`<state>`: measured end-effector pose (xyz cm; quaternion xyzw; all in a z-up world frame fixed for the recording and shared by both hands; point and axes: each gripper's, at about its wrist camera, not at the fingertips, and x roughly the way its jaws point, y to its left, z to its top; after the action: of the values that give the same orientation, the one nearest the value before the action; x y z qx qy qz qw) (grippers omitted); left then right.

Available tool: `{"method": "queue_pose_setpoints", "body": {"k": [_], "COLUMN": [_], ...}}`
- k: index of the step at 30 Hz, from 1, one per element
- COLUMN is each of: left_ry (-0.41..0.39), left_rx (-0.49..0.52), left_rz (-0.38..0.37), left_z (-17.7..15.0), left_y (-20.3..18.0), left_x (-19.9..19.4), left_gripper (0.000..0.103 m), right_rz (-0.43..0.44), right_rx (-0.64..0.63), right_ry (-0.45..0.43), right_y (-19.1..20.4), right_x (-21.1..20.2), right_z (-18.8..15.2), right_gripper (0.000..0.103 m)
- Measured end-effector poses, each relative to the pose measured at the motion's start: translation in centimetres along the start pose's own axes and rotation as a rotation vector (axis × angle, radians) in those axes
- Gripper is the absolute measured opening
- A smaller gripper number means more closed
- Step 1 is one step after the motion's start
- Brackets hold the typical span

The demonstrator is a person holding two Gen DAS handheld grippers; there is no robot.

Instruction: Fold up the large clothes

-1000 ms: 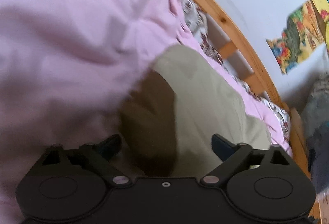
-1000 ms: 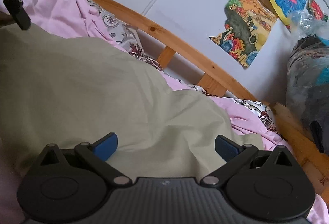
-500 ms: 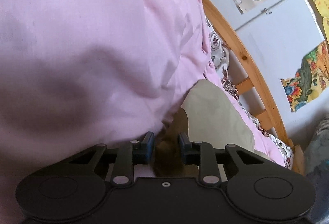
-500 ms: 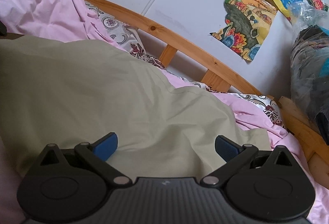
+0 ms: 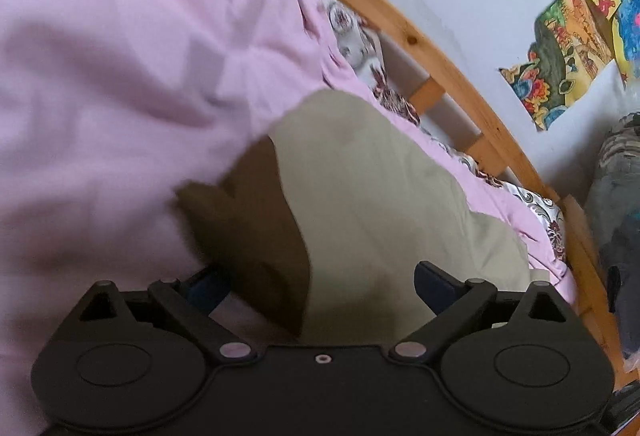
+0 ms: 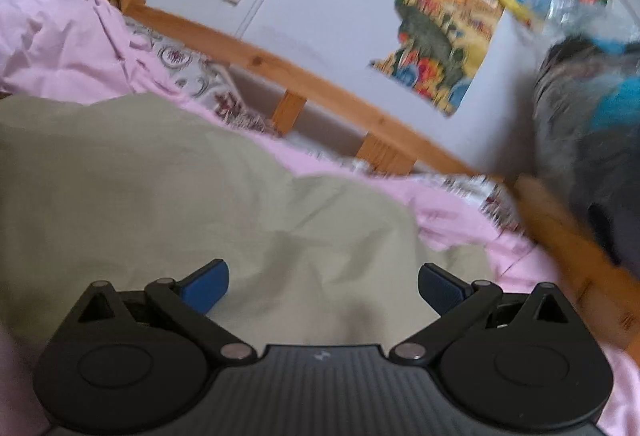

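Khaki garment [image 6: 200,196] lies spread on pink bedding [image 5: 120,76] for folding; left gripper [image 5: 320,282] just reopened wide over its edge, right gripper [image 6: 322,286] wide open, both empty.

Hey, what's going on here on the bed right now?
A person is folding a large khaki-green garment spread on a bed with pink bedding, using a handheld tool in each hand. The left tool has just been opening, with a shadowed fold of the garment between its fingers but not pinched. The right tool hovers open over the cloth, holding nothing.
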<state>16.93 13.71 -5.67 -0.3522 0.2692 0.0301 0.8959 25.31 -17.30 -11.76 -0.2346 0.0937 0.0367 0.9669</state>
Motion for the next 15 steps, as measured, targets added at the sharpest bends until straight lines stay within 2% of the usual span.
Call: {"method": "queue_pose_setpoints", "body": {"k": [3, 6, 8, 12, 13, 15], "left_ry": [0.012, 0.002, -0.002, -0.028, -0.043, -0.073], "left_rx": [0.003, 0.059, 0.056, 0.035, 0.041, 0.061], "left_rz": [0.018, 0.033, 0.042, 0.076, 0.093, 0.108], "left_z": [-0.5, -1.0, -1.1, -0.8, -0.8, -0.7], "left_y": [-0.4, -1.1, -1.4, -1.9, -2.1, -2.9], "left_x": [2.1, 2.9, 3.1, 2.6, 2.3, 1.7], "left_gripper": [0.102, 0.102, 0.101, 0.073, 0.070, 0.048], "right_rz": [0.031, 0.063, 0.065, 0.056, 0.055, 0.055], "right_rx": [0.012, 0.043, 0.048, 0.042, 0.042, 0.043], "right_ry": [0.041, 0.063, 0.060, 0.053, 0.052, 0.051], "right_y": [0.1, -0.3, -0.4, -0.3, -0.3, -0.3], "right_x": [1.2, 1.8, 1.7, 1.6, 1.6, 1.6], "right_z": [-0.1, -0.3, -0.5, -0.5, -0.5, -0.5], "right_gripper": [0.103, 0.103, 0.103, 0.103, 0.103, 0.103]}}
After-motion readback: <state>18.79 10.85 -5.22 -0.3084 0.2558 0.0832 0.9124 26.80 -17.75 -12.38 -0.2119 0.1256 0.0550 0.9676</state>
